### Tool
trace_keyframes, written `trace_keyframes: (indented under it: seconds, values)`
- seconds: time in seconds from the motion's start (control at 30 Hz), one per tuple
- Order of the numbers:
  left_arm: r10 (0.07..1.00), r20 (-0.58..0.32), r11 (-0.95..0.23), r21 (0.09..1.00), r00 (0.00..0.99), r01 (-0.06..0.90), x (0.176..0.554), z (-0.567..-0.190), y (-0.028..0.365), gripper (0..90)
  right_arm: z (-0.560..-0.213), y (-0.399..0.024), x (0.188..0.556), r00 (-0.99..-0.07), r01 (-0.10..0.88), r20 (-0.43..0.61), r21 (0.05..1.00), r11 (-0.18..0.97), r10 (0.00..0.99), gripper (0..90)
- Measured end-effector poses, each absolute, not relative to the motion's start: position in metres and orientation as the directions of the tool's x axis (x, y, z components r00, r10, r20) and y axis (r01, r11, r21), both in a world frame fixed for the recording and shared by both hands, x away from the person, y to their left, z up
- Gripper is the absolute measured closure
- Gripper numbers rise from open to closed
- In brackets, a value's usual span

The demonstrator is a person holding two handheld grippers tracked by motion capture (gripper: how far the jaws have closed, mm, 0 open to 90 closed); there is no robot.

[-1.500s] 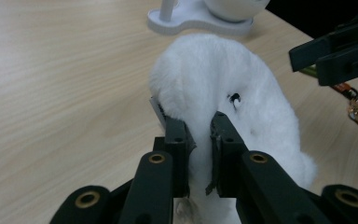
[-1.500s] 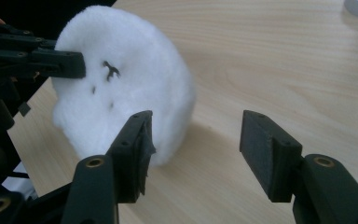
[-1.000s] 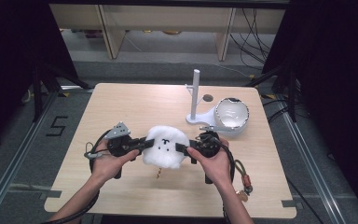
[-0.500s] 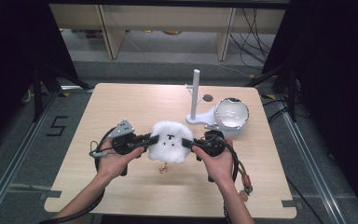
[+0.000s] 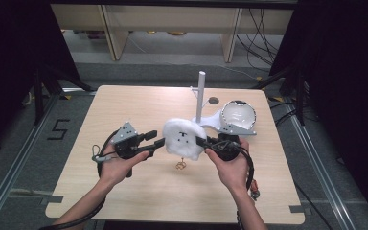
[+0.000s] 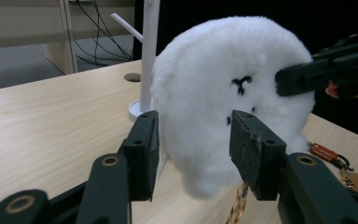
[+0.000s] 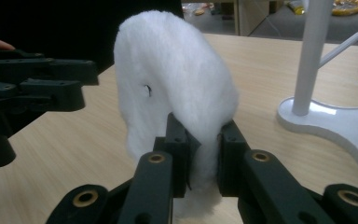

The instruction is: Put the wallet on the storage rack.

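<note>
Right gripper [image 7: 200,140] pinches the white plush [image 5: 183,138] edge, lifted above mid-table; left gripper [image 6: 193,140], jaws just opening, seemingly clear of fur — lift slowly so the dangling charm follows.

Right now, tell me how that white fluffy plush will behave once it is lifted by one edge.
The white plush probably flops: its edge squashes thin where the right gripper pinches it. It looks light, hanging from that single pinch. The fur may slip a little. The left gripper, its jaws just opened, no longer presses it.
</note>
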State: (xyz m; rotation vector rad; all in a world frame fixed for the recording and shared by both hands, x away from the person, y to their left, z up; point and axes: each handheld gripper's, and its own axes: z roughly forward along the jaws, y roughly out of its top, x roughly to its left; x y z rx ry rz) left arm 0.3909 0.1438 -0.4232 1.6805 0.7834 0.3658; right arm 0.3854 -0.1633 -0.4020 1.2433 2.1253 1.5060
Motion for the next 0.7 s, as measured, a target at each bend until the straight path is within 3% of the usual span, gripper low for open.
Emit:
trace_keyframes:
  seconds: [0.7]
  values:
    - [0.785,-0.088,-0.132,0.943,0.613,0.304,0.365,-0.444,0.215,42.3,-0.387,-0.2,0.386,-0.555,0.472,0.233,0.879,0.072,0.799,79.2]
